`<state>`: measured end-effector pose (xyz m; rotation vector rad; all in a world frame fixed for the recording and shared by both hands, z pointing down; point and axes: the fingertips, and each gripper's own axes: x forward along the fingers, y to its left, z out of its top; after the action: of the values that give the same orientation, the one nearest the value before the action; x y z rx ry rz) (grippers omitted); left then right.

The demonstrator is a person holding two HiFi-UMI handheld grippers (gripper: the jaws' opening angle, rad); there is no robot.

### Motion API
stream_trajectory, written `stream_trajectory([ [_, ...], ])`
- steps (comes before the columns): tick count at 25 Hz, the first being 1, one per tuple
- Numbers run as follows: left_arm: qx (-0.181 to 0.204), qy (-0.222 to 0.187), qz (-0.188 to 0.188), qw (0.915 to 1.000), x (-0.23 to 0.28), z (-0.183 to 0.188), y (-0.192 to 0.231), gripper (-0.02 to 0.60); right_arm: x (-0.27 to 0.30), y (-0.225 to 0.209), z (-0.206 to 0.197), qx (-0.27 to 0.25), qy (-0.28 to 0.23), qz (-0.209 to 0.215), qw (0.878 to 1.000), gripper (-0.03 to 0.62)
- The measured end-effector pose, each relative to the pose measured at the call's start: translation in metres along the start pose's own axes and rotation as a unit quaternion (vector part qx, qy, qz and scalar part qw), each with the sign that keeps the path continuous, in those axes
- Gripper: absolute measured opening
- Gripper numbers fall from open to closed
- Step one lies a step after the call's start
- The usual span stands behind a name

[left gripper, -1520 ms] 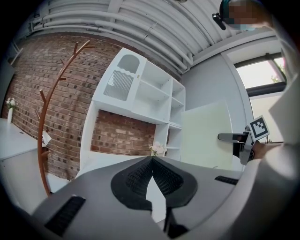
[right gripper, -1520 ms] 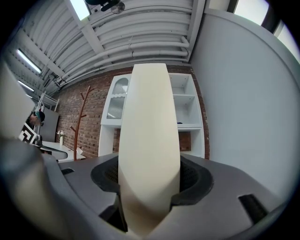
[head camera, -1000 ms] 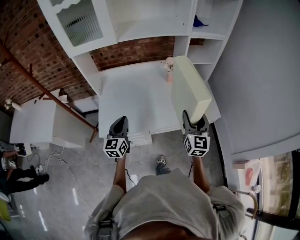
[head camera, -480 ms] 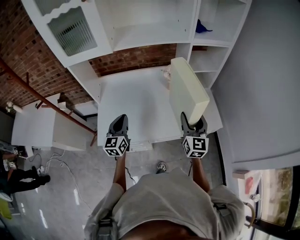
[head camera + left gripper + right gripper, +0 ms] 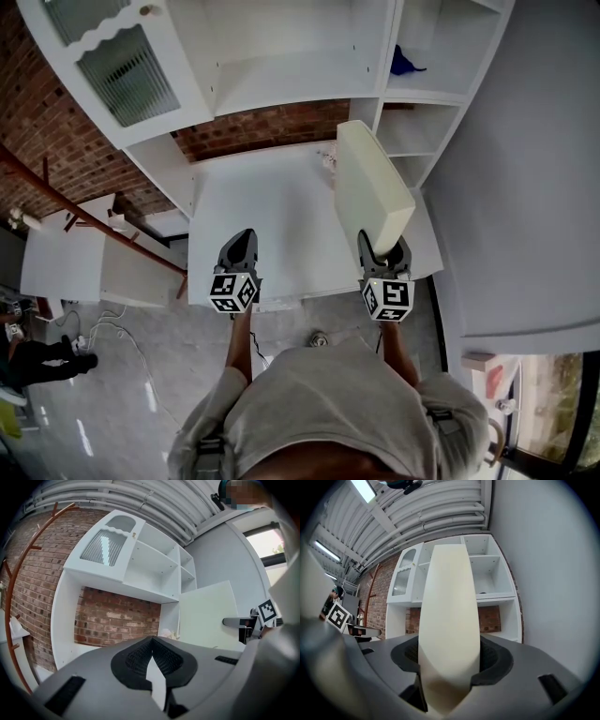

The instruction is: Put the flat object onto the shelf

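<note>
Head view: right gripper holds cream flat board on edge, in front of white shelf unit; left gripper beside it, w/ nothing held; left gripper view: fingers pressed together; right gripper view: fingers pinch board's near end.

Left hand-held gripper, jaws together, faces white shelf unit and cream panel.

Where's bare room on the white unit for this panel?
The counter is bare left of the small ornament at its back right. The wide shelf above the brick is bare. The upper right cubby holds a blue object.
</note>
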<state>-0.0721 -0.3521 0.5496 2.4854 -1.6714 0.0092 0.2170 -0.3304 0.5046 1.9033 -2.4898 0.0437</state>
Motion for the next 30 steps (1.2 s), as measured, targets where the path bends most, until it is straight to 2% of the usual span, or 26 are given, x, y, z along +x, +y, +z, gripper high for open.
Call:
stream_trajectory([
  [15, -0.005, 0.016, 0.004, 0.9999, -0.007, -0.011, 0.011, 0.012, 0.008, 0.009, -0.007, -0.001, 0.013, 0.003, 1.0, 0.278],
  [30, -0.011, 0.009, -0.019, 0.9997, -0.036, -0.002, 0.05, 0.012, -0.002, 0.061, 0.003, -0.023, 0.012, -0.024, 0.999, 0.278],
])
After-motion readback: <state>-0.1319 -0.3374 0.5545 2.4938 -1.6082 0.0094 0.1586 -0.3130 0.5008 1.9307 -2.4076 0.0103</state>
